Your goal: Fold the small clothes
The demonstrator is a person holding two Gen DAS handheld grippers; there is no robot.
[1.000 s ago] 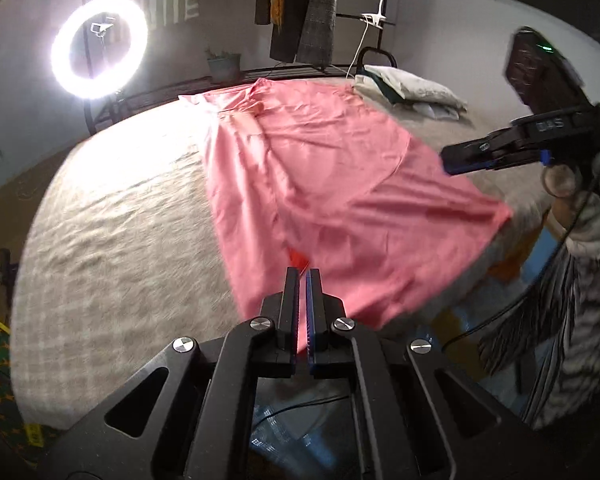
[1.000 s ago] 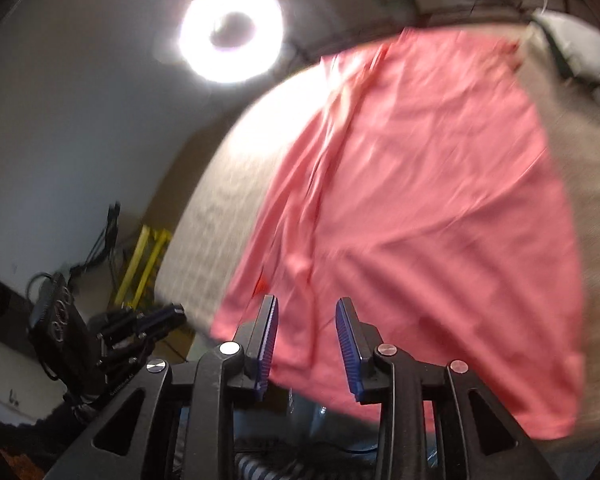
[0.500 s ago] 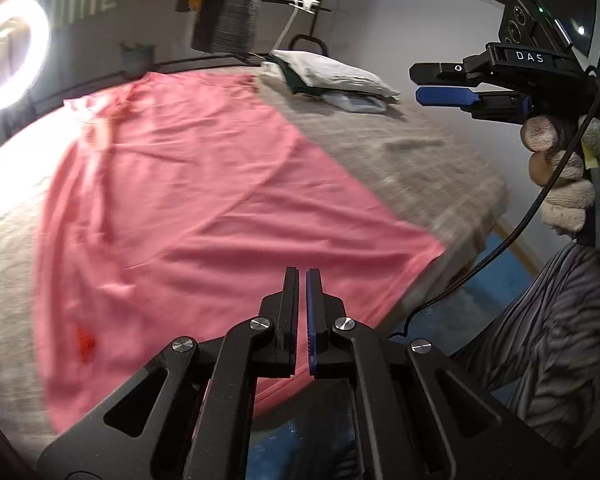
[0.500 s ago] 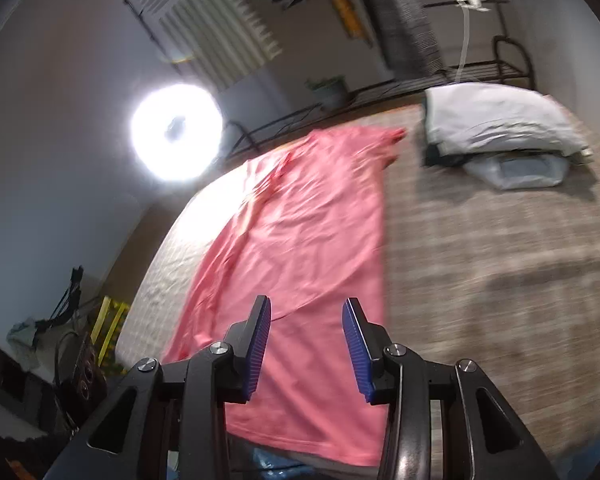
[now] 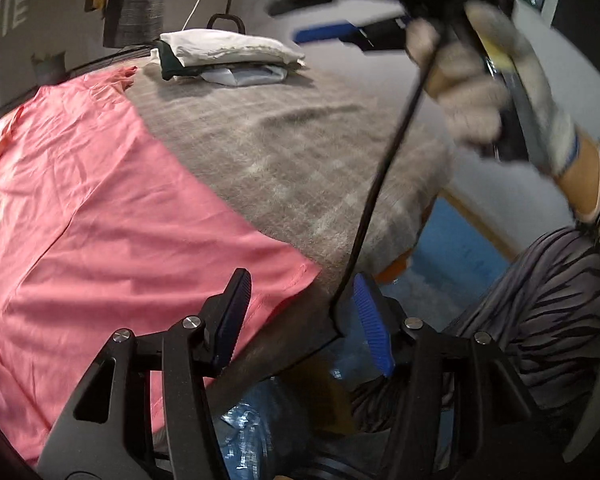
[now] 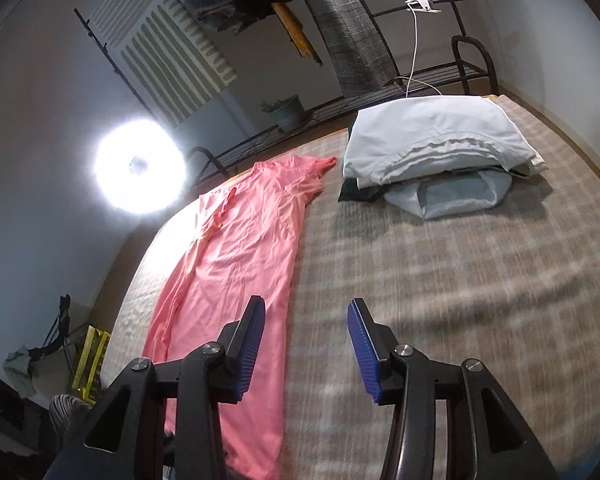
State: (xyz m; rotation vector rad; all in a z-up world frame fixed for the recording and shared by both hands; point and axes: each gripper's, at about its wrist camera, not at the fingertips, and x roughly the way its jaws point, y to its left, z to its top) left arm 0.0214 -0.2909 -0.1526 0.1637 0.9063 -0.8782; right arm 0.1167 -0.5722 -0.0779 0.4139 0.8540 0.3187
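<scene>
The near hem of the pink dress (image 5: 112,216) runs under the left gripper (image 5: 300,312) and off the bottom of the left wrist view, so I cannot see how far it hangs over the edge of the bed (image 5: 300,152). In that same view the right gripper (image 5: 328,16) is a blur up by the wall, gripped in a gloved hand (image 5: 484,92), with a black cable (image 5: 380,176) trailing down from it across the frame; its jaws are too smeared there to read.

The right wrist view shows what the left one misses: the whole dress (image 6: 236,280) laid out long and flat down the left side of the checked bedcover (image 6: 440,280), its neck end toward the far rail, with a ring light (image 6: 140,166) glaring behind it. A stack of folded white clothes (image 6: 440,140) sits well apart from it near the far corner. The same stack (image 5: 228,48) shows small in the left view.

Both grippers are released and holding nothing. The left one is spread wide over the dress's near corner; whether it touches the cloth I cannot tell. The right gripper (image 6: 306,340) hangs open above the bedcover just beside the dress's edge.
</scene>
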